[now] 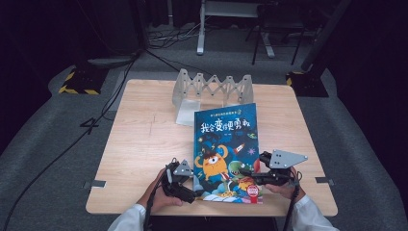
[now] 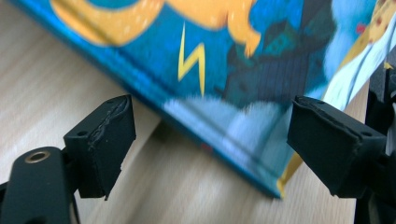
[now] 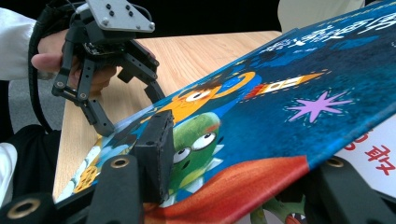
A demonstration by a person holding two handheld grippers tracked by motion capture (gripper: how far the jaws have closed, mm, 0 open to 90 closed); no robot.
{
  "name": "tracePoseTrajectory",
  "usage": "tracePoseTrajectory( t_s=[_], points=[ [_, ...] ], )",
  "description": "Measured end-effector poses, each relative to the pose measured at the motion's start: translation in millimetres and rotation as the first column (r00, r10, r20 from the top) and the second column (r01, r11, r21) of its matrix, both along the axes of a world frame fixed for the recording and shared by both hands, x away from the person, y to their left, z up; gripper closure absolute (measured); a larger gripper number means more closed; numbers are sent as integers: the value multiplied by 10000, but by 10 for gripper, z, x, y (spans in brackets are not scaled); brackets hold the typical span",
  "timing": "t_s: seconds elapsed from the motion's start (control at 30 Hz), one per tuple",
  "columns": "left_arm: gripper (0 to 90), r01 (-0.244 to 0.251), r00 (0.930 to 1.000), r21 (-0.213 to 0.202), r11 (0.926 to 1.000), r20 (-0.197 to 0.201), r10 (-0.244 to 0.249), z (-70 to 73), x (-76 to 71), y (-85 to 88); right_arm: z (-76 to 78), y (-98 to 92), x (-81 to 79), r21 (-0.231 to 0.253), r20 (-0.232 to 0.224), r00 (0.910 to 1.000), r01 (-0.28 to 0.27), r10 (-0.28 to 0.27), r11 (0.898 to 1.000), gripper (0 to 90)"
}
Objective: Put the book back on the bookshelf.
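Right gripper [image 1: 255, 172]: jaws were clamped on the front cover of the picture book [image 1: 226, 149] at its right edge, one pad on top of the cover, the other beneath it; in the right gripper view the cover [image 3: 261, 121] was lifted and tilted, with a white page bearing red characters [image 3: 373, 154] visible below it.

Left gripper [image 1: 192, 185]: jaws stood wide apart and held nothing. In the left gripper view the two pads [image 2: 105, 135] flanked the book's near spine corner [image 2: 233, 140] without touching it.

Count: two grippers, one in each hand; one book; one grey zigzag folding rack [image 1: 211, 89]; one white sheet [image 1: 187, 111] in front of the rack.

Book location: on the wooden table [image 1: 139, 144], right of centre, bottom edge near the person's side, top edge close to the rack, between the two grippers.

Book appearance: blue hardcover, white and yellow title characters on top, an orange one-eyed monster, a green creature beside it, a small rocket, a purple star, a yellow lightning bolt, a round red sticker at the lower right.
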State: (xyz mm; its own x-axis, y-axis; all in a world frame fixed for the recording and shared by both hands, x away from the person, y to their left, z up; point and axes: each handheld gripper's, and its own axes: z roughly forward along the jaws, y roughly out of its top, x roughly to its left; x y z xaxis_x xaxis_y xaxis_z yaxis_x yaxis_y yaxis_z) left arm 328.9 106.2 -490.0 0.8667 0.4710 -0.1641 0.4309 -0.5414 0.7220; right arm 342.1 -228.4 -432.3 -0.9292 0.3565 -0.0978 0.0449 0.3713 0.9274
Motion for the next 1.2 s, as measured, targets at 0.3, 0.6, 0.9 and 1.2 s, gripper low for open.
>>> tracePoseTrajectory(
  t_s=[0.3,0.6,0.9,1.2],
  points=[
    [141,-283,9953,-1614,9865,-964,128,15,285,15,30,18,-35,-26,411,9990,-175,176,9998,492],
    [210,-473,9971,-1959,9795,-683,345,87,353,67,38,0,-39,-13,664,9975,-240,240,9997,502],
    [335,-637,9959,-2072,9762,495,755,220,211,175,54,-77,-45,-140,547,9981,-281,288,9995,543],
    [274,-170,9995,-2176,9759,239,228,199,314,47,62,-93,-185,-16,719,9956,-595,595,9982,590]
  ],
)
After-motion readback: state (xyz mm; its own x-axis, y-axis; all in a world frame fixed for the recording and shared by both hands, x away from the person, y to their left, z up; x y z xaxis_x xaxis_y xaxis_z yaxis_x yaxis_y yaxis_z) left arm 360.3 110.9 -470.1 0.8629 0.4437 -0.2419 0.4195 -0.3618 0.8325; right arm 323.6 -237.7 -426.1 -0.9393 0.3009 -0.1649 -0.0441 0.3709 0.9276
